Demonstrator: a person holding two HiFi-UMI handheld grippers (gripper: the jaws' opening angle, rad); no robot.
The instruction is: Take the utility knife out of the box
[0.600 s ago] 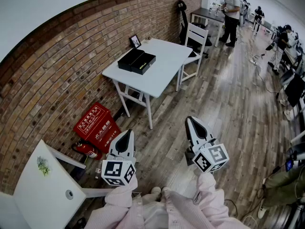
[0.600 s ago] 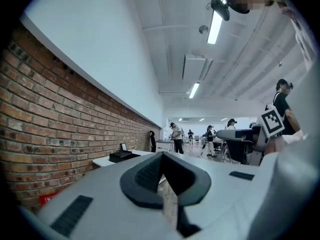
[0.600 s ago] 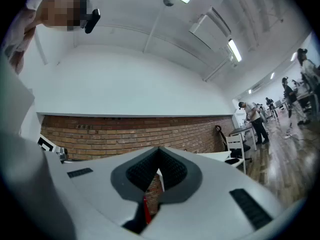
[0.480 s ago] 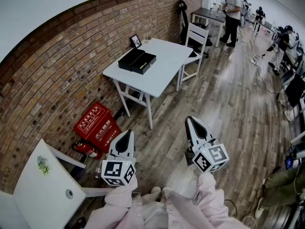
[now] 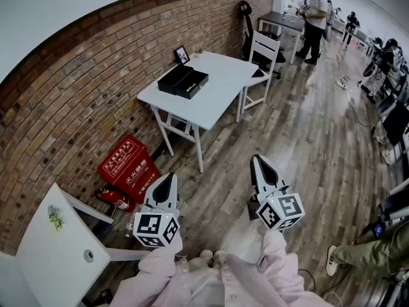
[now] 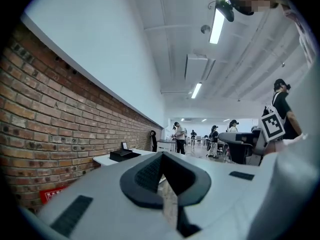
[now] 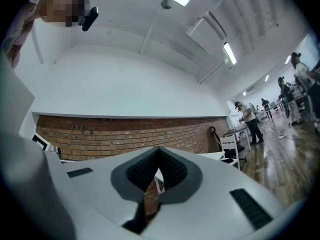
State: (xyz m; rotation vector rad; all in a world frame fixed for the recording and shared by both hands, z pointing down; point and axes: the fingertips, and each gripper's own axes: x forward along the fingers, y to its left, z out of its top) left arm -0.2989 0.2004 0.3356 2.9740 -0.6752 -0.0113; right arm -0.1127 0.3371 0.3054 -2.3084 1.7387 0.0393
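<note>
Step in hand was the approach: nothing gripped, the box not yet reached. Nearest, the person's pink sleeves point(image 5: 156, 270) held both tongs out in front above the wood floor point(image 5: 307, 146). The left tongs point(image 5: 169, 176) had their jaws together with nothing between them, as the left gripper view showed. The right tongs point(image 5: 258, 160) were also pressed together and empty, tipped slightly upward. Just left of the left tongs, low by the brick wall point(image 5: 77, 88), lay a red fire extinguisher point(image 5: 116, 200) and a red cabinet point(image 5: 128, 167). A white desk corner point(image 5: 45, 261) sat further left and behind. Ahead of both tongs and well apart from them stood the white table point(image 5: 214, 104) against the wall. The black box point(image 5: 183, 82) was on its far-left part and looked open, with the lid laid beside the base. A thin yellowish strip in the near half was possibly the utility knife point(image 5: 191, 89), too small to be sure. Beyond the table was a white chair point(image 5: 264, 50), then people point(image 5: 313, 18) standing at other desks far off. Judged next move: walk up to the table and bring the tongs over the box. Then spread one pair of jaws and line them across the knife's body. The other tongs would likely be needed to steady the box.
</note>
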